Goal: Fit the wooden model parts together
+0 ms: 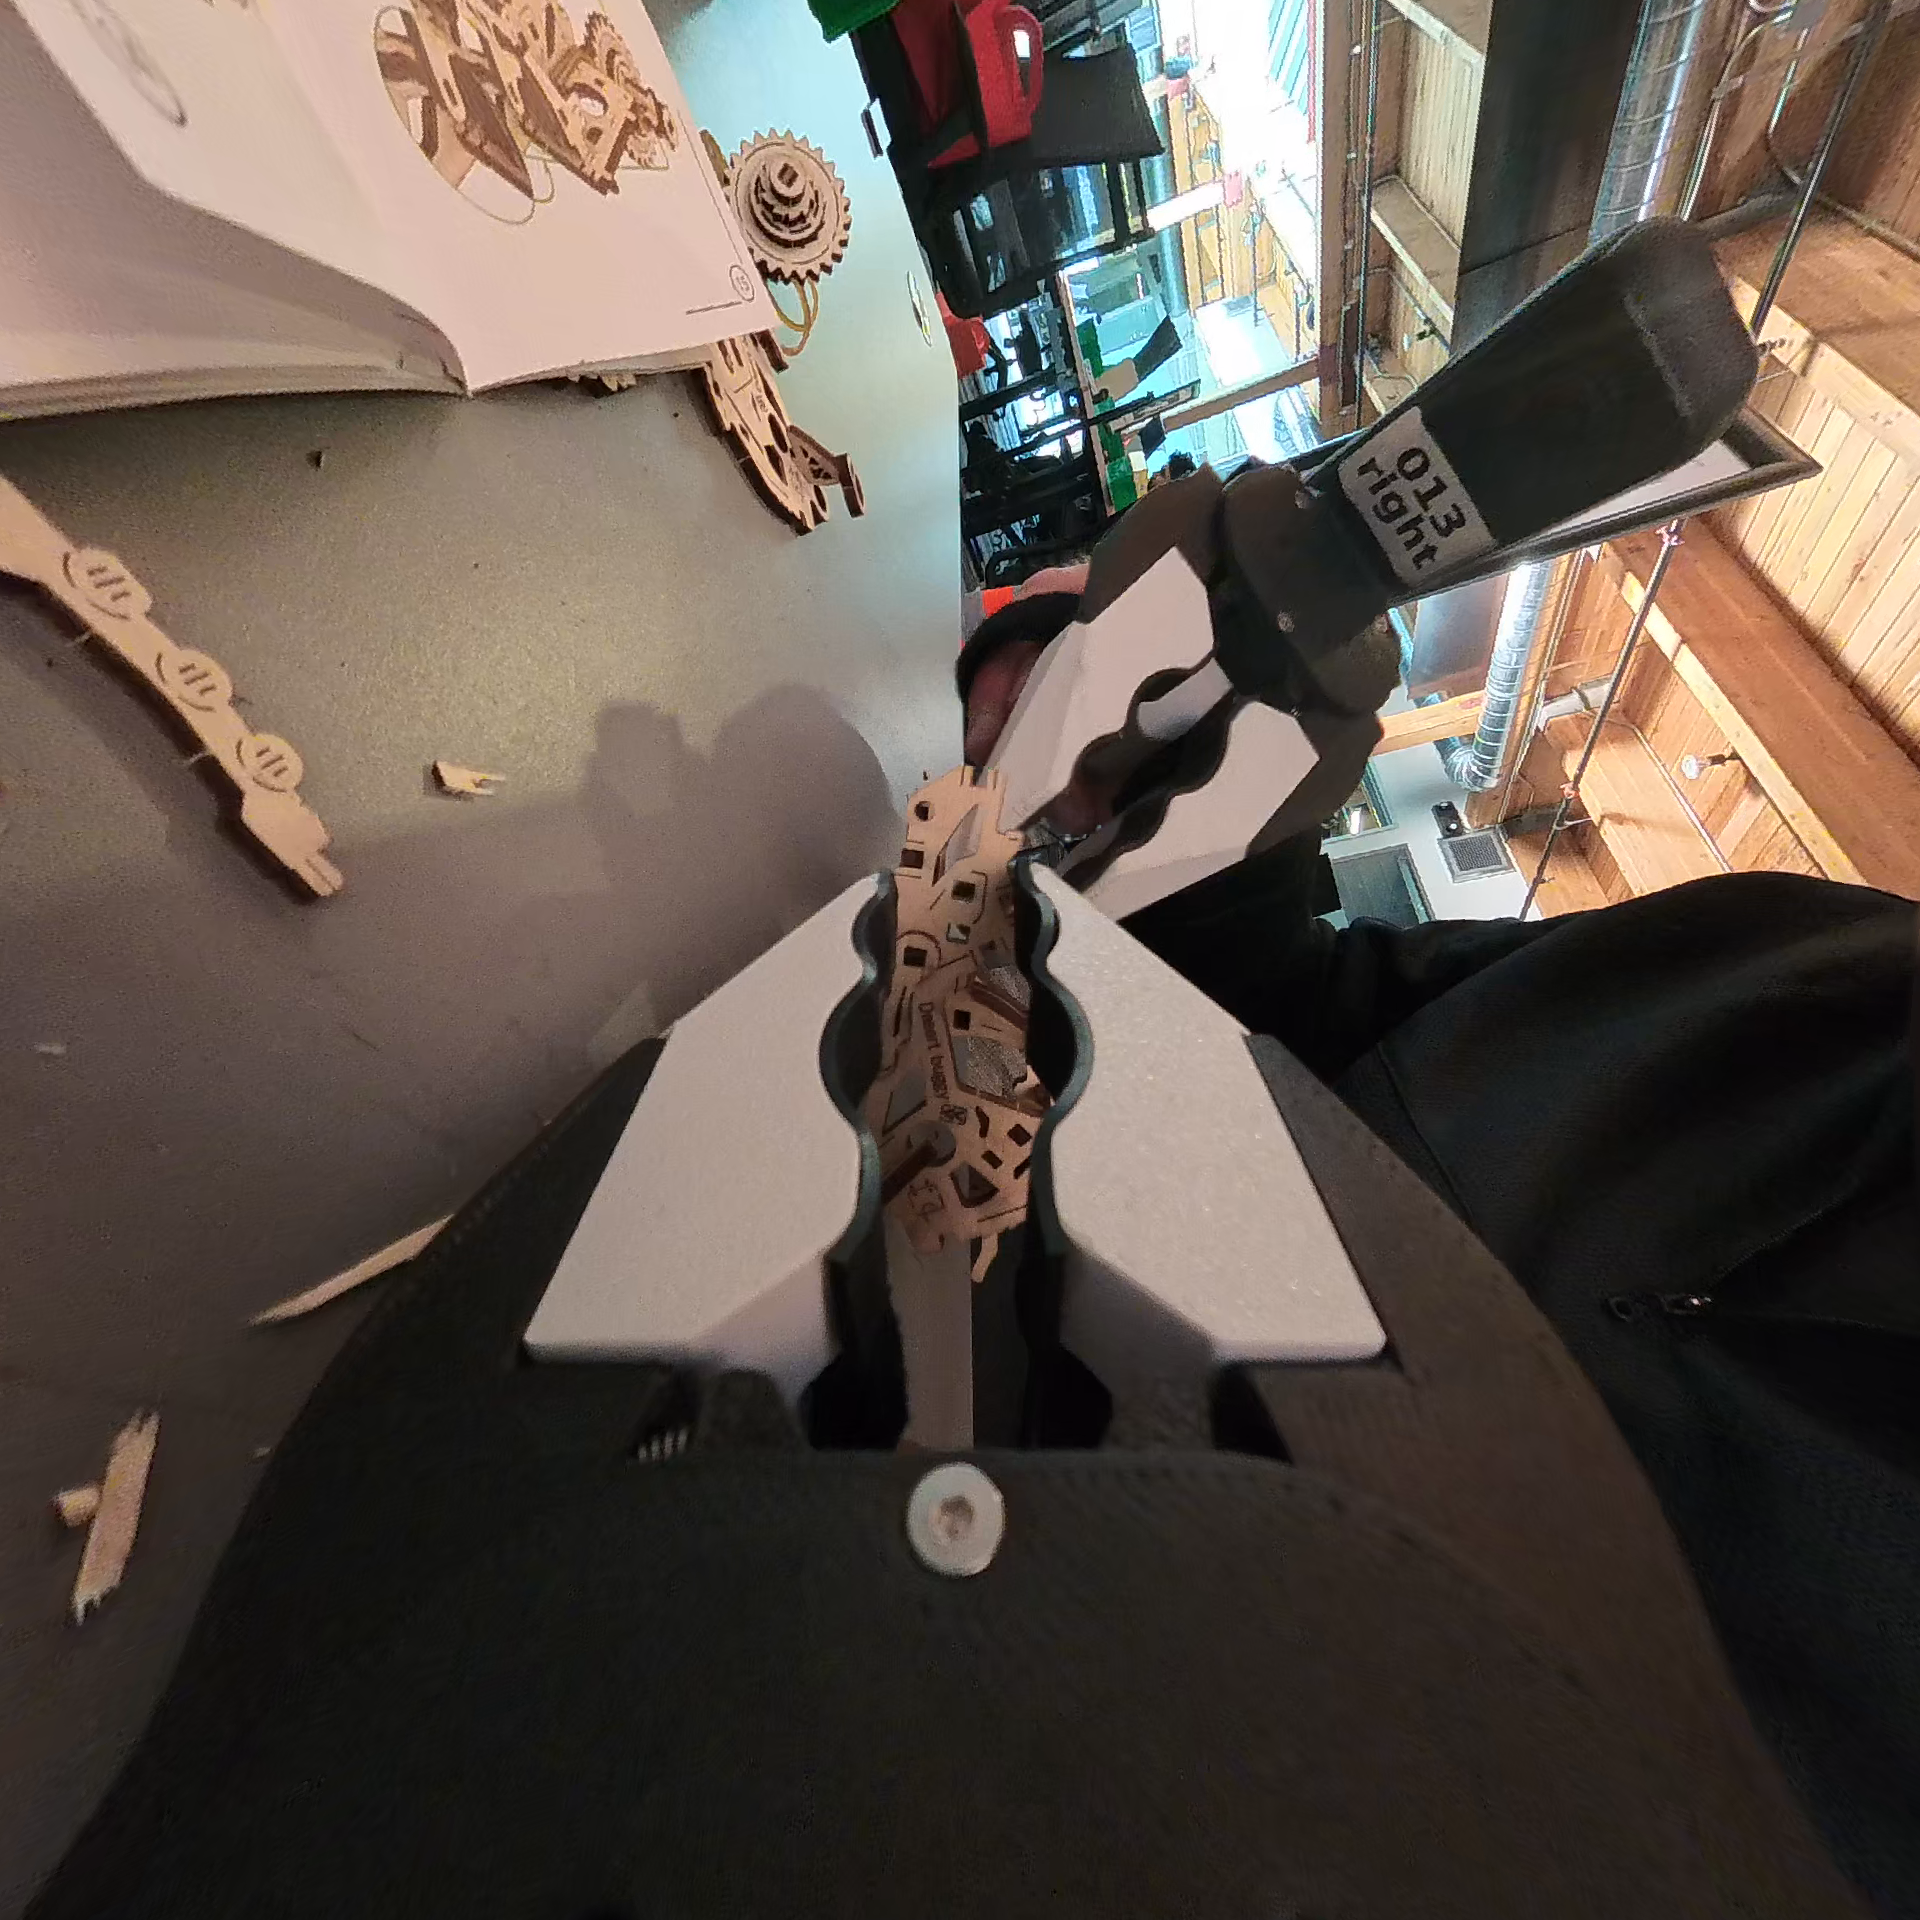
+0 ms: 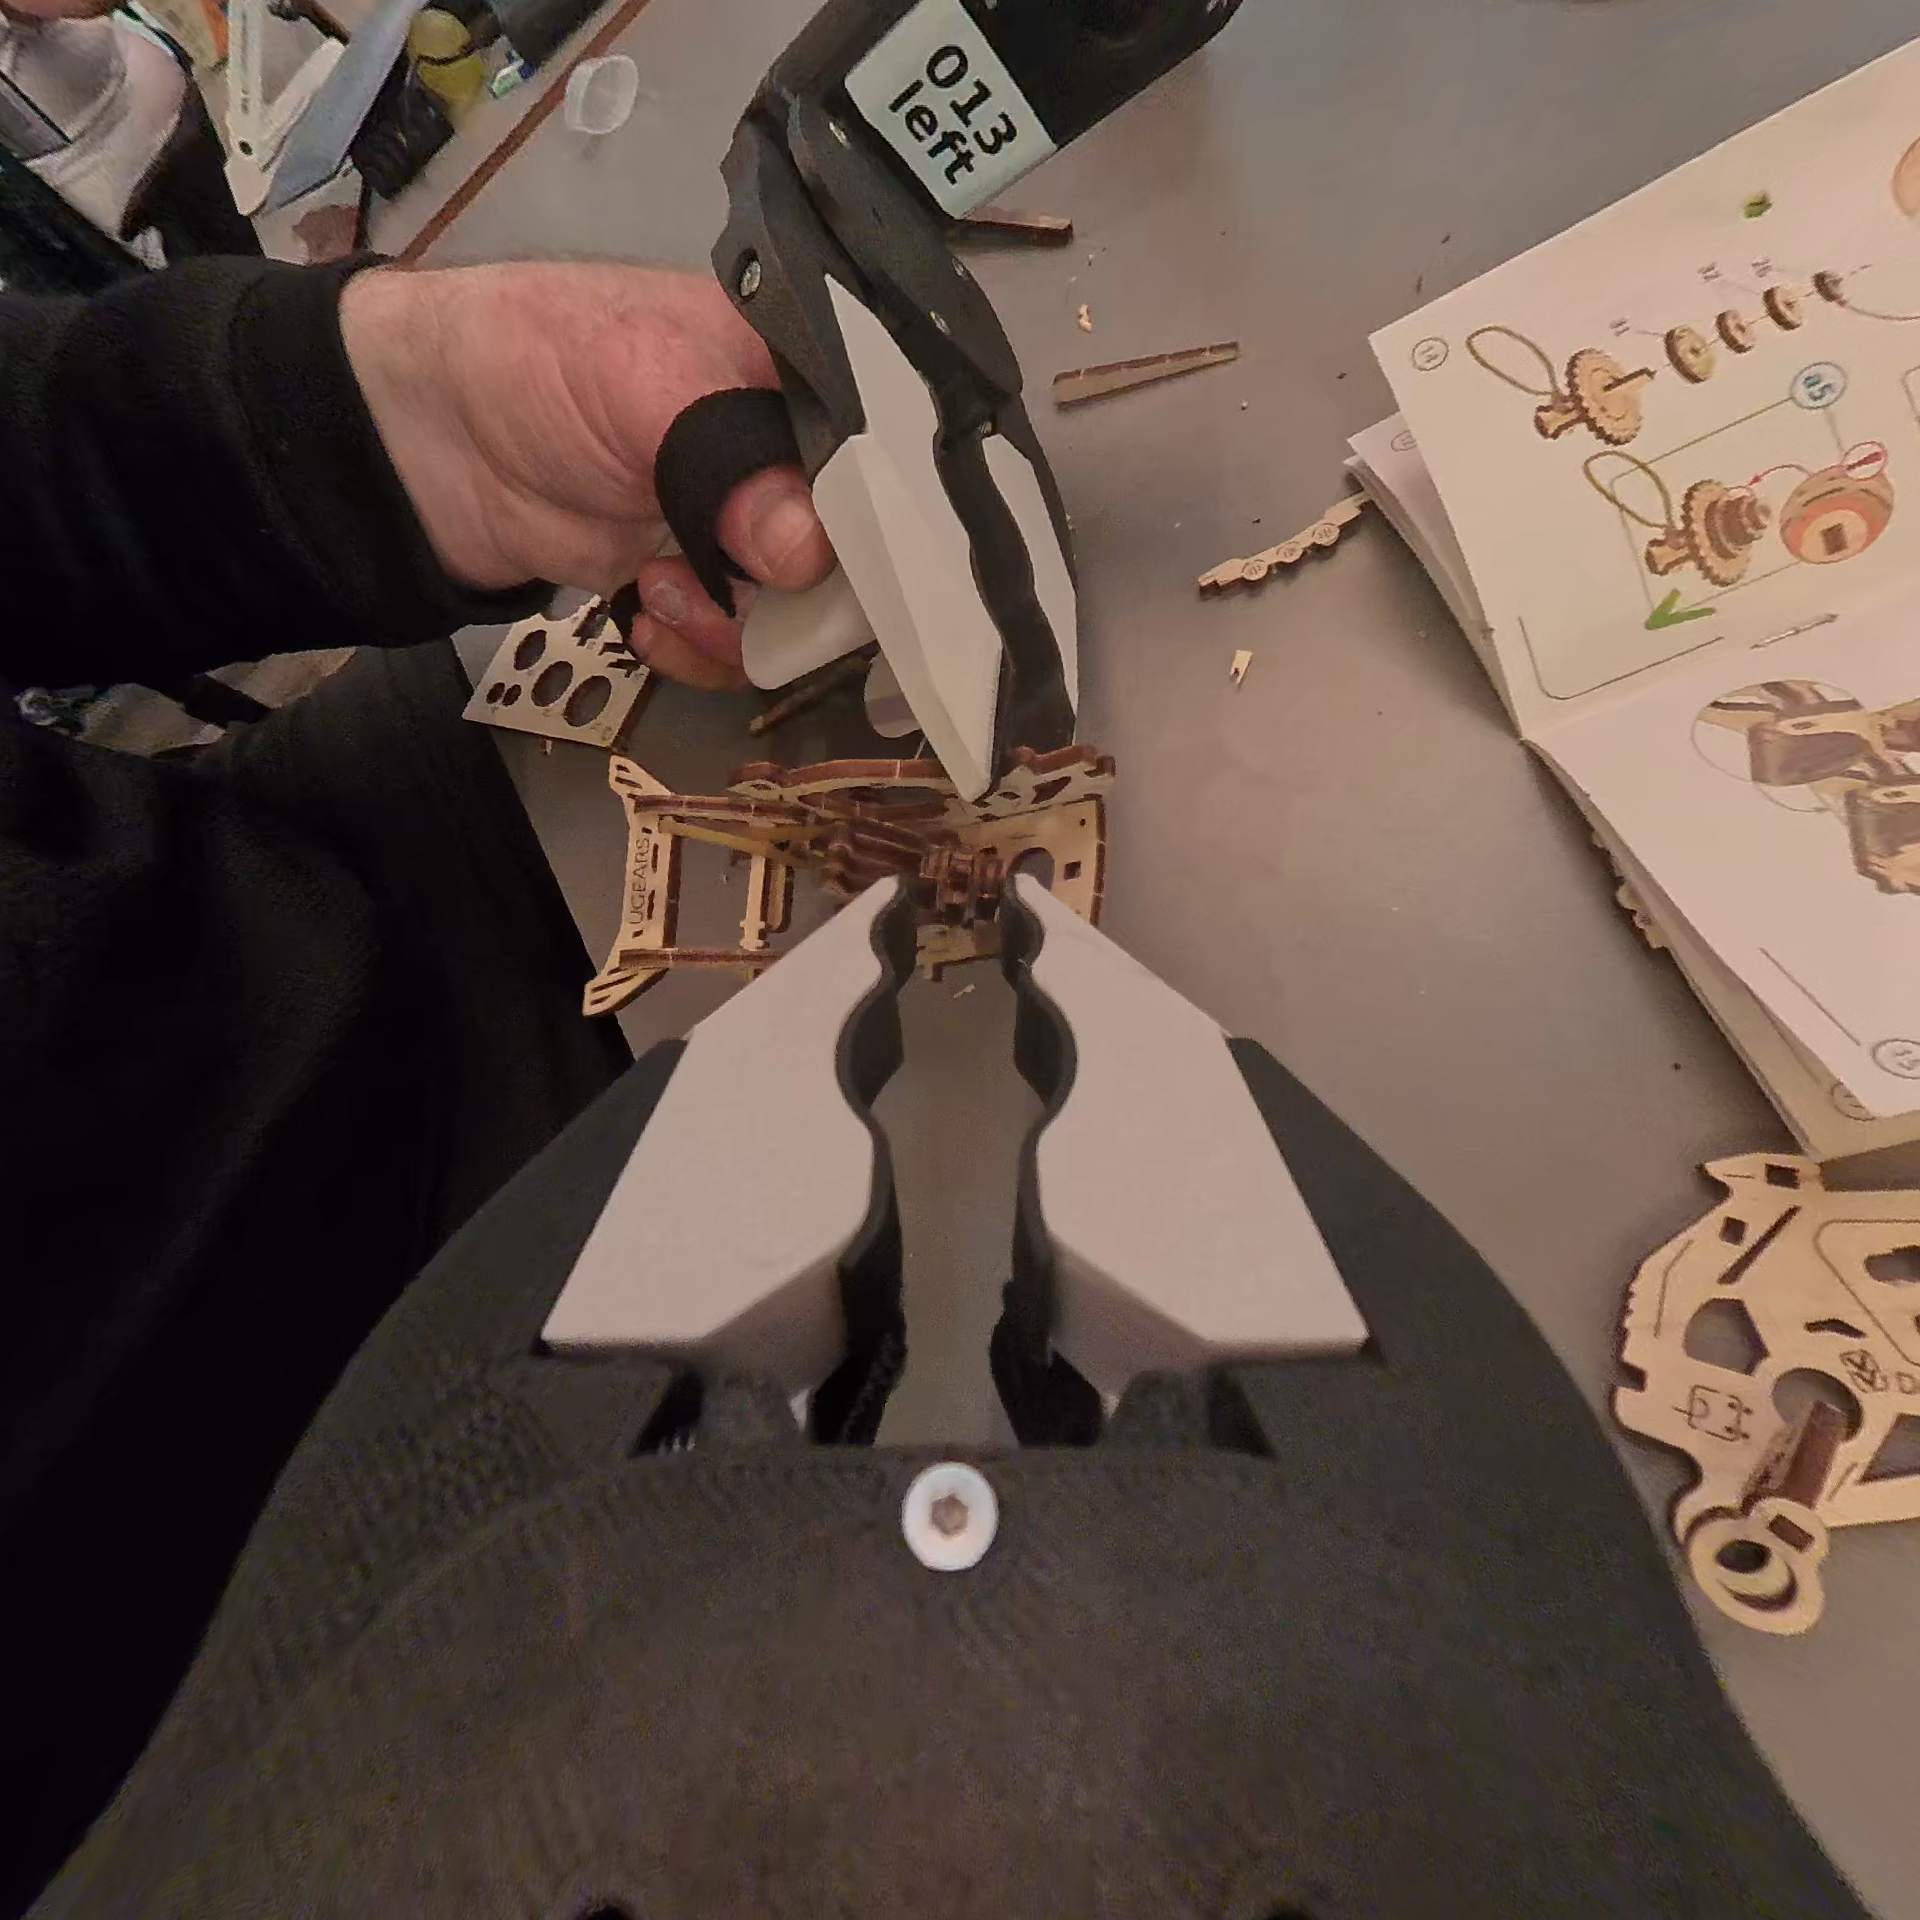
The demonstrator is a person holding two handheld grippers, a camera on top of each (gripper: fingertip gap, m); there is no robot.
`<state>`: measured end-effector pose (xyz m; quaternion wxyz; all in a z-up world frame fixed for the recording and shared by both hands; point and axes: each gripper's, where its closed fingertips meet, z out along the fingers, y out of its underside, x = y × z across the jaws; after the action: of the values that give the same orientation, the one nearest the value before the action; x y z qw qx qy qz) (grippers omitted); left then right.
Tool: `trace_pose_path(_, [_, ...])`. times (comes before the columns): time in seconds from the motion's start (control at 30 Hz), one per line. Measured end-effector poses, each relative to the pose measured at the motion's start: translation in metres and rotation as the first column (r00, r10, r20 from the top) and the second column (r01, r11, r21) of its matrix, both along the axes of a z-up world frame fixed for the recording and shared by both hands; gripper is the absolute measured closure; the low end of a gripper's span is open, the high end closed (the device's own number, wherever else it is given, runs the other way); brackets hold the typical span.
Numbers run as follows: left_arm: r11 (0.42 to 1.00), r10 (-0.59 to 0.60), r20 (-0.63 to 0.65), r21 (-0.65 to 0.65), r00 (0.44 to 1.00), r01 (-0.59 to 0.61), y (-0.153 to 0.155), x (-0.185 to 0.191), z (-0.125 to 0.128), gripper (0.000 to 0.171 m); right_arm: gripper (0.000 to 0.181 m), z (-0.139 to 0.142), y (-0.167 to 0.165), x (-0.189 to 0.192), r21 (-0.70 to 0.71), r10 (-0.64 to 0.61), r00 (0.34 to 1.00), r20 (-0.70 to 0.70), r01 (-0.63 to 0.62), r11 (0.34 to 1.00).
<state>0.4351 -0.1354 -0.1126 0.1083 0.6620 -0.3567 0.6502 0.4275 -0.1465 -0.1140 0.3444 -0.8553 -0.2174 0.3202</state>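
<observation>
My left gripper (image 1: 951,894) jaws pinch the wooden model frame (image 2: 831,862) above the bench (image 2: 1299,831), right gripper (image 2: 956,894) jaws part-open around its middle, gripping nothing—squeeze crooked and thin struts could snap.

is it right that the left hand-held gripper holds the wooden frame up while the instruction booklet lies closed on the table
One thing is wrong: the booklet lies open, its pages showing in the right wrist view. The rest holds: the left hand-held gripper grips the wooden frame above the table.
</observation>
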Motion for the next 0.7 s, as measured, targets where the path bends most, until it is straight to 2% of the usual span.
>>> trace_pose_path(0.43, [1.0,0.001,-0.003,-0.008,1.0,-0.002,0.001,0.0,-0.001,0.152,0.156,0.003,-0.002,0.008,0.032,-0.037,0.997,0.07,0.035,0.999])
trace_pose_path(0.6, [1.0,0.004,-0.004,-0.009,1.0,-0.005,0.001,0.0,-0.001,0.152,0.151,0.002,-0.03,0.023,0.044,-0.047,0.99,0.136,0.042,0.998])
trace_pose_path(0.7, [1.0,0.006,-0.004,-0.009,1.0,-0.006,0.002,0.0,-0.001,0.152,0.144,-0.002,-0.063,0.025,0.05,-0.01,0.984,0.179,0.001,0.999])
